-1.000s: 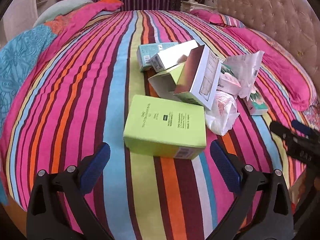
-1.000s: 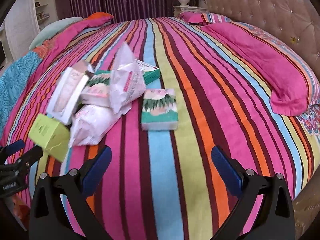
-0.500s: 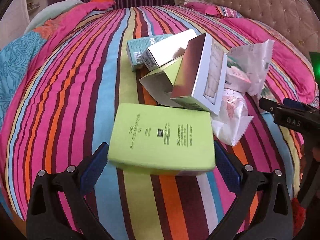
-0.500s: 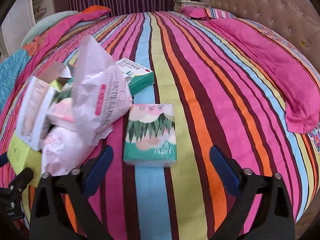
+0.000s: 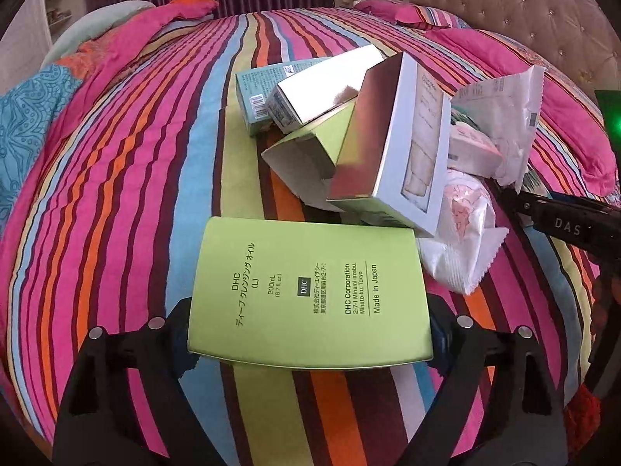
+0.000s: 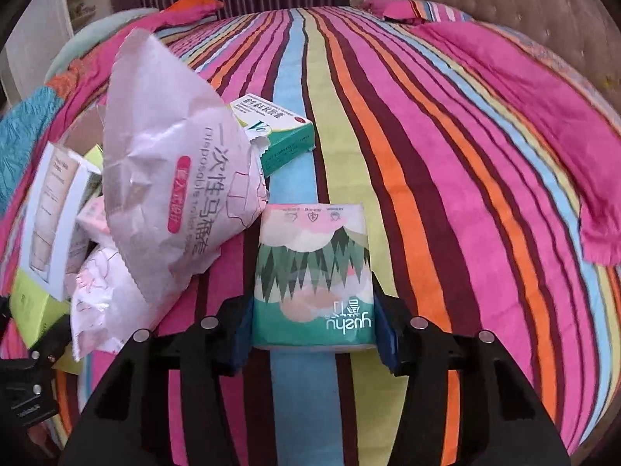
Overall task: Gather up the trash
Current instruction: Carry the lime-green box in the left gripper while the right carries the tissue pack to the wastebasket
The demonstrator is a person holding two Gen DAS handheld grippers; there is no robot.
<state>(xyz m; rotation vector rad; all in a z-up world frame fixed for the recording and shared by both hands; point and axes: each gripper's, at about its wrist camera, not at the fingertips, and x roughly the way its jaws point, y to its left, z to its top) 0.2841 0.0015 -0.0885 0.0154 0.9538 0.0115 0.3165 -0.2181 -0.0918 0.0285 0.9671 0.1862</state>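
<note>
Striped bedspread: pink, orange, blue and lime bands across the whole bed, all the trash sits on it
Trash pile: boxes and wrappers heaped mid-bed, between the two claws
Lime green box: biggest piece, lying flat, nearest the left claw; print reads "DHC", "200mL", "DHC Corporation", "Minato-ku, Tokyo", "Made in Japan"
Left gripper: jaws wide but closing in, the green box sits between them; the box hides the pads, so I honestly can't tell if they're touching its sides
White wrapper: crinkly, puffed up, pink label, "Disposable toilet s…" plus Chinese text, leaning on the pile
Silver box: shiny sides, white front with a window, propped up tilted on the other cartons
Tissue pack: green forest and pink cloud print, "yusha"-ish word upside down, lies on the blue and lime stripes just right of the pile
Right gripper: blue pads pinched onto the near end of the tissue pack, one each side
Green-and-white carton: small, flat, behind the wrapper, text too tiny to read
</note>
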